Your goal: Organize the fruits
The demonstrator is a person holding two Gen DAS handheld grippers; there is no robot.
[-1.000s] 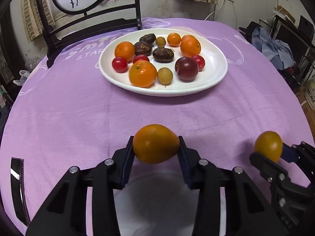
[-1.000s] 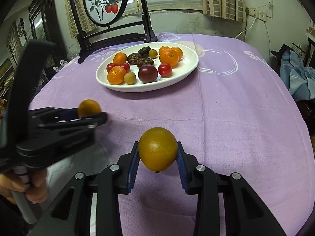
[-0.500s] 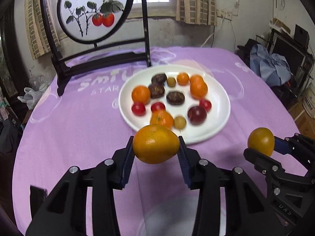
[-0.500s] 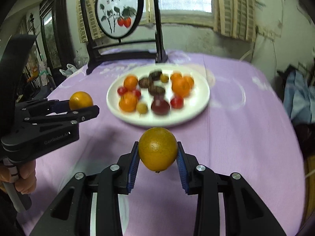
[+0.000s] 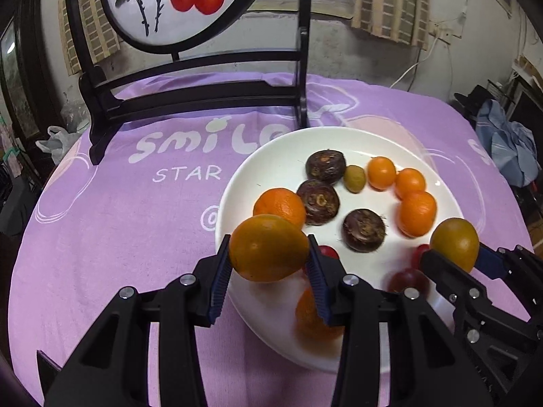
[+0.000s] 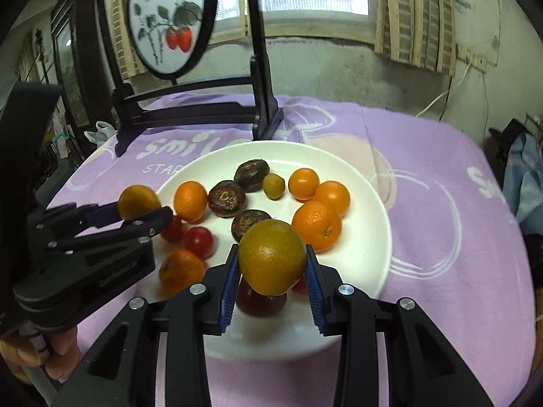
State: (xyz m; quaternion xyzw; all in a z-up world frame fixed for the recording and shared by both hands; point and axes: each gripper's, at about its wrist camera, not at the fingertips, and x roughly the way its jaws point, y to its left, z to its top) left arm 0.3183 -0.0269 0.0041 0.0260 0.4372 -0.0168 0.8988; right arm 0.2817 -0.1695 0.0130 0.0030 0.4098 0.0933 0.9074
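Both your grippers have travelled from the bare purple cloth (image 5: pixel 112 237) to above the white plate (image 6: pixel 370 237). Your left gripper (image 5: pixel 268 261) clamps an orange (image 5: pixel 268 251); your right gripper (image 6: pixel 270 266) clamps a greenish orange (image 6: pixel 271 257). You're probably ready to lower and set both down among the fruit.

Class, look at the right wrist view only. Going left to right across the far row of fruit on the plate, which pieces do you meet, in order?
Large orange → two dark brown fruits → small olive-green fruit → two small orange fruits.
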